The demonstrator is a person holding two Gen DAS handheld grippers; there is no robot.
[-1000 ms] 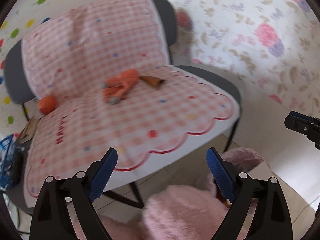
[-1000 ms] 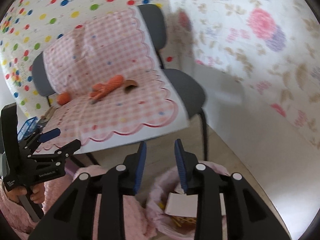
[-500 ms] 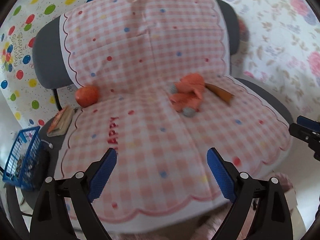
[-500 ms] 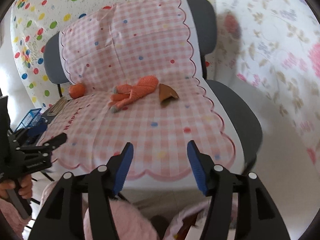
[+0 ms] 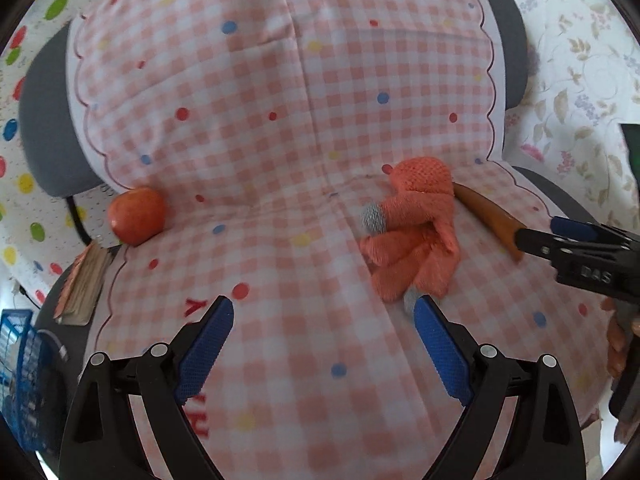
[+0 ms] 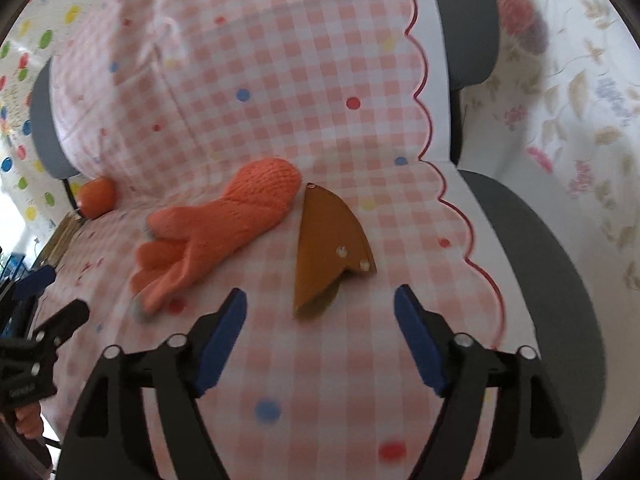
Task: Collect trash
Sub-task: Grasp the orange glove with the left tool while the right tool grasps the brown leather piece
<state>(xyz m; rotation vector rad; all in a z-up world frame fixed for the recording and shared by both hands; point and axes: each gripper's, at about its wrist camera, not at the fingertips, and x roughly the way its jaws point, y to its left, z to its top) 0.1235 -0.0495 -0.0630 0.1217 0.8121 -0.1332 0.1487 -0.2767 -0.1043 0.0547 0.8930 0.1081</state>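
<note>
While the gray chair [image 6: 532, 264] under its pink checked cloth [image 5: 304, 120] now fills both views, an orange knitted glove [image 6: 224, 232] and a brown leather scrap [image 6: 328, 248] lie ahead of the right gripper [image 6: 320, 312], its empty jaws just widened, the left gripper [image 5: 324, 324] also wide and empty.
</note>
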